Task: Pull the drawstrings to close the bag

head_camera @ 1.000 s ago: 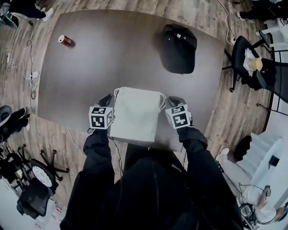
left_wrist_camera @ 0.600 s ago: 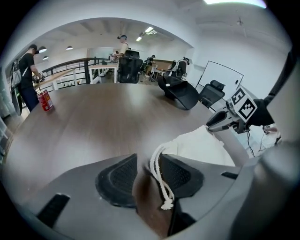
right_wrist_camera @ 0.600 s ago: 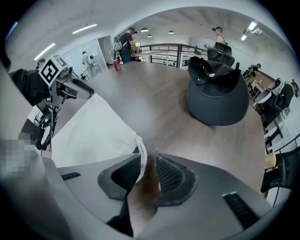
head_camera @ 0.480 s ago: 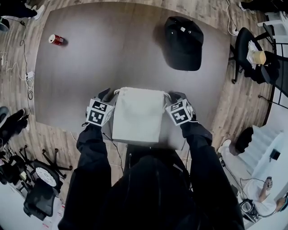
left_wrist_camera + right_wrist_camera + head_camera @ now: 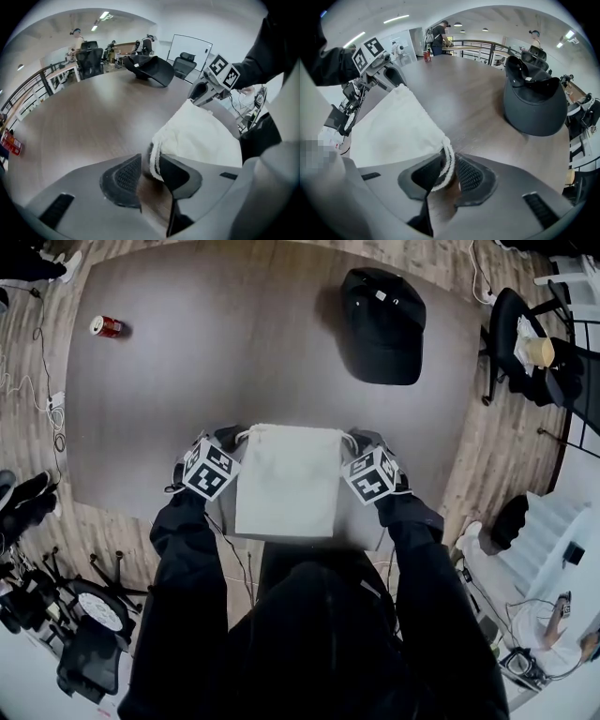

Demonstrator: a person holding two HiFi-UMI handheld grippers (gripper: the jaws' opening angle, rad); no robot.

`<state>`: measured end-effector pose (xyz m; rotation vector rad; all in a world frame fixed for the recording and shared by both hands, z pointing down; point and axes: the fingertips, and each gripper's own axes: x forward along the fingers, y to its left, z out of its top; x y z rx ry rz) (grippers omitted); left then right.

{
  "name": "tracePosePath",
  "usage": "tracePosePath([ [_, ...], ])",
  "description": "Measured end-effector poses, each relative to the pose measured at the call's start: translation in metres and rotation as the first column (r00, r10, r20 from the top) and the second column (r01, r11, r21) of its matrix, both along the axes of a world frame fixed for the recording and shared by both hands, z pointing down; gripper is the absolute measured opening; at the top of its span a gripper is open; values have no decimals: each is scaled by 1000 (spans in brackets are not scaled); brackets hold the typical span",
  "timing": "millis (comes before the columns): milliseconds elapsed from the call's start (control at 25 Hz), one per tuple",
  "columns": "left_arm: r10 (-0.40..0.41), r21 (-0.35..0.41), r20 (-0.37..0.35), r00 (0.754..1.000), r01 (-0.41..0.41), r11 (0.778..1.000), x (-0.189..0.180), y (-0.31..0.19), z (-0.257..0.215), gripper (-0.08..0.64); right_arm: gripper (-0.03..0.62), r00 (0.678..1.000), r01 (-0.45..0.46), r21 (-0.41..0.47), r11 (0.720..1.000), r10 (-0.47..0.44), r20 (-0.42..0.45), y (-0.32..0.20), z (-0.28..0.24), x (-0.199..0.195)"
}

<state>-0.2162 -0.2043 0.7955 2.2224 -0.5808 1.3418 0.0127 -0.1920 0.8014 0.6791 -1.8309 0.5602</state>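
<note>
Left gripper (image 5: 150, 171) sits low at the top left corner of the bag (image 5: 286, 479), jaws just easing inward but apart, the left drawstring (image 5: 153, 164) between them, not pinched. The bag lies flat near the tabletop (image 5: 234, 352) edge. Right gripper (image 5: 449, 176) at the other corner, jaws just opened, the right drawstring (image 5: 447, 164) between them, unclamped.

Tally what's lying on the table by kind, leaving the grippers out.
White drawstring bag: 1
Black cap: 1
Red can: 1
Total: 3
</note>
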Motion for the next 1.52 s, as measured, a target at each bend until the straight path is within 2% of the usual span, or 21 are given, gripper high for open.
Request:
tracePosePath([
  [120, 84, -8, 16, 996, -84, 996, 9, 5, 6, 103, 107, 1000, 20, -7, 1000, -20, -2, 0, 1, -3],
  [160, 95, -7, 24, 995, -95, 995, 11, 7, 8, 77, 103, 1000, 21, -8, 1000, -21, -1, 0, 1, -3],
  [240, 79, 2, 31, 996, -79, 997, 11, 6, 9, 74, 100, 1000, 5, -10, 1000, -5, 5, 0, 0, -4],
  [320, 37, 18, 23, 999, -38, 999, 11, 5, 9, 56, 95, 999, -30, -6, 1000, 30, 13, -1, 0, -3],
  [400, -3, 30, 29, 1000, 2, 1000, 11, 5, 8, 38, 34, 998, -67, 5, 998, 67, 12, -1, 0, -2],
  [520, -78, 52, 45, 996, 76, 996, 8, 2, 5, 35, 29, 993, -119, 25, 993, 120, -16, -2, -1, 4],
  [640, -177, 80, 39, 983, 174, 982, -2, -3, -8, 34, 28, 979, -201, 63, 977, 202, -7, -6, -14, 13],
  [760, -275, 99, 5, 961, 273, 957, -7, -7, -28, 34, 28, 967, -255, 110, 961, 253, 27, -12, -39, 16],
  [840, -367, 99, -36, 929, 369, 924, -10, -9, -44, 34, 28, 955, -296, 143, 944, 293, 46, -13, -56, 18],
  [920, -466, 92, -76, 881, 472, 877, -14, -8, -61, 34, 28, 937, -350, 168, 921, 344, 65, -11, -72, 20],
  [1040, -561, 100, -103, 822, 569, 816, -17, -2, -86, 34, 28, 916, -401, 222, 889, 391, 89, -6, -98, 26],
  [1160, -614, 127, -132, 778, 628, 768, -17, 4, -113, 34, 28, 902, -430, 313, 847, 416, 114, -5, -131, 36],
  [1280, -664, 167, -179, 726, 687, 707, -19, 7, -145, 34, 28, 882, -468, 383, 797, 444, 154, -6, -166, 46],
  [1520, -707, 240, -288, 646, 764, 600, -27, 3, -208, 34, 28, 851, -521, 468, 714, 472, 229, -6, -221, 60],
])
